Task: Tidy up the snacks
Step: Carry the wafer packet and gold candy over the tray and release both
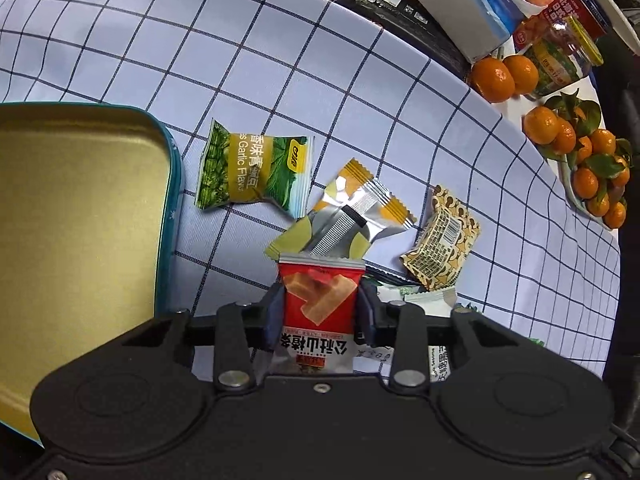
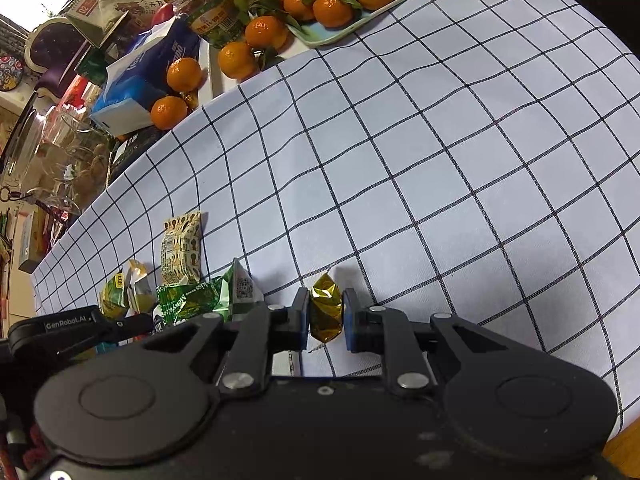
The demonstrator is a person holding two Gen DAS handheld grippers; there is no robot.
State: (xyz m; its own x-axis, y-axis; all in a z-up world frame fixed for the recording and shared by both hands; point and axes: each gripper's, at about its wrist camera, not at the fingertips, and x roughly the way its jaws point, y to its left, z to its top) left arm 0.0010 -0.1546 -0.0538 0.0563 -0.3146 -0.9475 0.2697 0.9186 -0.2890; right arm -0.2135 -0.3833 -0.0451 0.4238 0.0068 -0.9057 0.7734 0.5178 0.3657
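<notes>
My left gripper (image 1: 321,306) points down at the checked cloth and is shut on a red snack packet (image 1: 320,292), its pads against both sides. An open teal tin with a gold inside (image 1: 80,220) lies to its left. Beyond the fingers lie a green pea packet (image 1: 252,168), a silver and yellow packet (image 1: 360,200) and a cashew-print packet (image 1: 440,244). My right gripper (image 2: 326,298) is shut on a small gold-wrapped candy (image 2: 325,320) just above the cloth. Left of it lie green packets (image 2: 192,300) and the cashew-print packet (image 2: 182,248).
Tangerines (image 1: 580,160) fill a tray at the cloth's far edge, with loose ones (image 1: 504,74) beside a jar (image 1: 560,60) and a tissue box (image 1: 460,4). In the right wrist view, glassware (image 2: 60,152) and clutter crowd the far left. Bare checked cloth (image 2: 460,160) stretches right.
</notes>
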